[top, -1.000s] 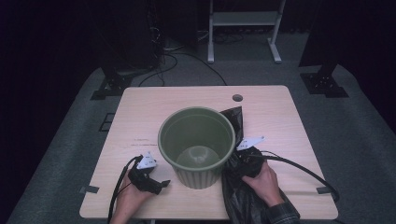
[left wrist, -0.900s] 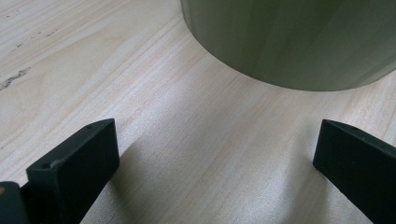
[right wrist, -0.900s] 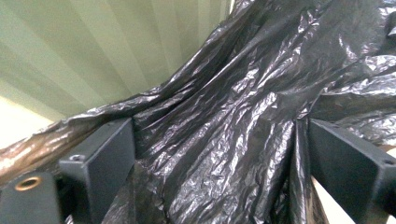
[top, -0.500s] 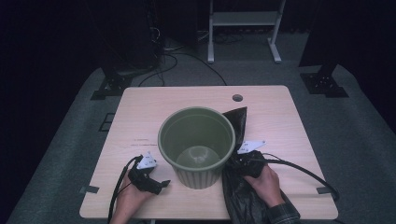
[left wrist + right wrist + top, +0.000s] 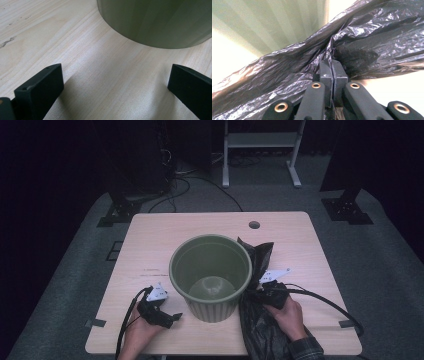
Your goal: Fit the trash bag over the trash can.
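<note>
Jaws of right gripper (image 5: 333, 65) have just been closing, now clamped on black trash bag (image 5: 260, 320), lower right beside green bin (image 5: 210, 276); bag ready to lift. Left gripper (image 5: 113, 82) apart, idle.

black plastic bag (image 5: 257, 320) | crumpled, on table | touching upright green ribbed bin (image 5: 211, 276)

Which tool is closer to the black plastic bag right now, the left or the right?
Right. The right tool is shut on the black plastic bag, pinching a fold beside the green bin. The left tool rests open on the table on the bin's other side, apart from the bag.
</note>
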A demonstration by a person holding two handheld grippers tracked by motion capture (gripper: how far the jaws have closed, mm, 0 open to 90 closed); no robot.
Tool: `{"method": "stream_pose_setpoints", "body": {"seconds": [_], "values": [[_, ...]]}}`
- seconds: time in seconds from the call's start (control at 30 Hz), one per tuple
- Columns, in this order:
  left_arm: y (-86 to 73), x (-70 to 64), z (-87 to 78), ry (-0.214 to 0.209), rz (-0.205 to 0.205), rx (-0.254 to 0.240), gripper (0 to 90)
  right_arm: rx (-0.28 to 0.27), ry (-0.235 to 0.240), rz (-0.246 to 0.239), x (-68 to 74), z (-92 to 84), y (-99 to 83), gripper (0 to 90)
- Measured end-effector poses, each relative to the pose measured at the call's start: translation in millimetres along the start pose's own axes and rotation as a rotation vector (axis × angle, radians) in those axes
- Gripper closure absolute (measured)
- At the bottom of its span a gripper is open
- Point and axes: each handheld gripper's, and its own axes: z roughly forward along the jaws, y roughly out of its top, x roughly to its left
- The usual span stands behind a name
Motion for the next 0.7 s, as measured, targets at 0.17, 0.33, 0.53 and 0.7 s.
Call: {"method": "stream_pose_setpoints", "body": {"seconds": [0.17,0.33,0.53,0.7], "values": [[0.0,0.0,0.0,0.000,0.000,0.000,0.0,0.004,0.035,-0.003,2.4,-2.6,0.5,88.9],[0.0,0.0,0.0,0.000,0.000,0.000,0.0,-0.012,0.068,0.003,4.5,-13.1,4.8,89.0],[0.0,0.2,-0.1,0.002,-0.001,0.001,0.0,-0.039,0.091,-0.018,9.4,-30.2,15.0,89.0],[0.0,0.3,-0.1,0.004,-0.002,0.001,0.0,-0.072,0.119,-0.036,14.2,-44.0,25.7,89.0]]}}
